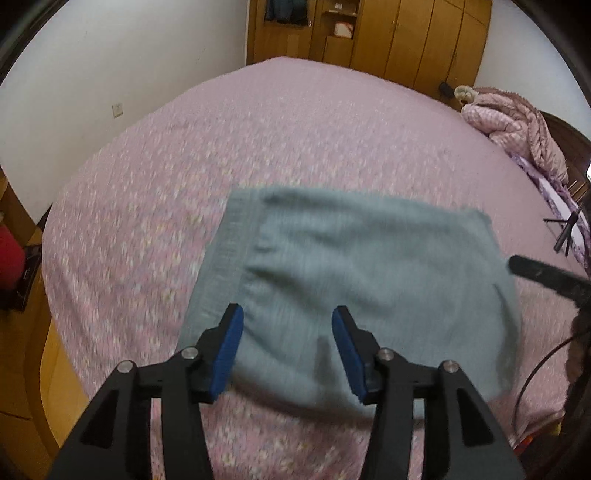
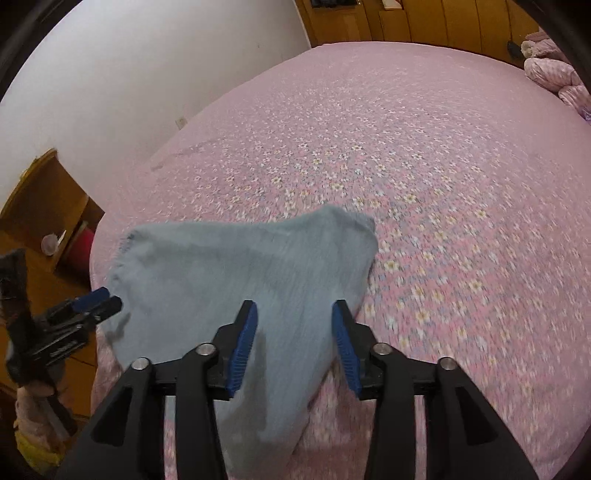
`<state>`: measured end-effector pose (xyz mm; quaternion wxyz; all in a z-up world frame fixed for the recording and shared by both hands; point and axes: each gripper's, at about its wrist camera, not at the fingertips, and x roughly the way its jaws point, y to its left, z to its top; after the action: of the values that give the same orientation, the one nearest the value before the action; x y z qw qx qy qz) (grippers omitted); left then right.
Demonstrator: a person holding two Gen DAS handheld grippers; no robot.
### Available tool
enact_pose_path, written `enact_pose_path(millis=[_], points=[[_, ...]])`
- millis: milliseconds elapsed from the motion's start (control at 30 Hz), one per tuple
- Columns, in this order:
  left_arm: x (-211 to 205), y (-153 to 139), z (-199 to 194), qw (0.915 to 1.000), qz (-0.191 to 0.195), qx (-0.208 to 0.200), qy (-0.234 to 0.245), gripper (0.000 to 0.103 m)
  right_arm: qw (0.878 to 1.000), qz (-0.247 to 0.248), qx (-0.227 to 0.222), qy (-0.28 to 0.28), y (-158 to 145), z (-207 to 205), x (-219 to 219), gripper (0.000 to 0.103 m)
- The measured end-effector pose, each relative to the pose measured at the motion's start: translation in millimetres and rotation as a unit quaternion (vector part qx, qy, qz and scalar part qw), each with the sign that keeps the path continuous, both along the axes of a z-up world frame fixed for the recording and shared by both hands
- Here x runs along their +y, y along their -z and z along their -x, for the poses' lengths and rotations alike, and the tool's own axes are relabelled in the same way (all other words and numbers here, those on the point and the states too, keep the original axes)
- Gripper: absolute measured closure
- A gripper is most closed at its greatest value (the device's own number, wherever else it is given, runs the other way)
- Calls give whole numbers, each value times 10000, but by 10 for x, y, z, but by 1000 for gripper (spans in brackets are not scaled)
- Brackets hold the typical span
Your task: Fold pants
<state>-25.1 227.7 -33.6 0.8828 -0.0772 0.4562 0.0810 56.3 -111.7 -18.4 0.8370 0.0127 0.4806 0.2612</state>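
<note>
Grey-blue pants (image 1: 369, 266) lie folded into a compact rectangle on the pink flowered bed sheet (image 1: 295, 147), ribbed waistband along the left side. My left gripper (image 1: 287, 310) hovers over their near left part, jaws open, blue pads not touching the cloth. In the right wrist view the pants (image 2: 221, 273) spread toward the bed's left edge, one corner raised at the far right. My right gripper (image 2: 294, 304) stands open above their near right part, cloth showing between the fingers but not pinched. The left gripper (image 2: 107, 299) shows by the pants' left edge, the right gripper (image 1: 546, 275) by their right edge.
A bunched pink quilt (image 1: 517, 122) lies at the bed's far right corner. A wooden wardrobe (image 1: 388, 33) stands behind the bed and a white wall (image 1: 110, 74) along its left. A wooden cabinet (image 2: 44, 206) sits beside the bed's left edge. A tripod (image 1: 569, 229) stands right.
</note>
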Motion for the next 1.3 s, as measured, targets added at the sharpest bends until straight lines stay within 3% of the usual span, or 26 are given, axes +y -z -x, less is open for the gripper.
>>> enact_pose_path(millis=[200,300,400,467,667,967,1300], points=[[-55,69,53,9996,-241,66,90,50,9991,303,307,58,275,68,-80,52],[-62,77,71,9997,-237,66,96,49,9993,-33,368,107,405,2,-146,44],[-54,81,61,9998,-171,71,81,46,9994,-41,352,41,413,-7,-148,41],[-60,72,20,9998,-161,104,62,46,9992,-145,362,22,417,-9,-122,32],[-107,17,72,9999,-121,112,44,44,9981,-349,516,-32,415,-25,-42,20],[-212,-140,185,9999,-39,13,119,41,9939,-333,1041,121,335,35,-18,20],[-279,-118,191,9999,62,66,127,41,9917,-467,1168,267,328,179,-160,21]])
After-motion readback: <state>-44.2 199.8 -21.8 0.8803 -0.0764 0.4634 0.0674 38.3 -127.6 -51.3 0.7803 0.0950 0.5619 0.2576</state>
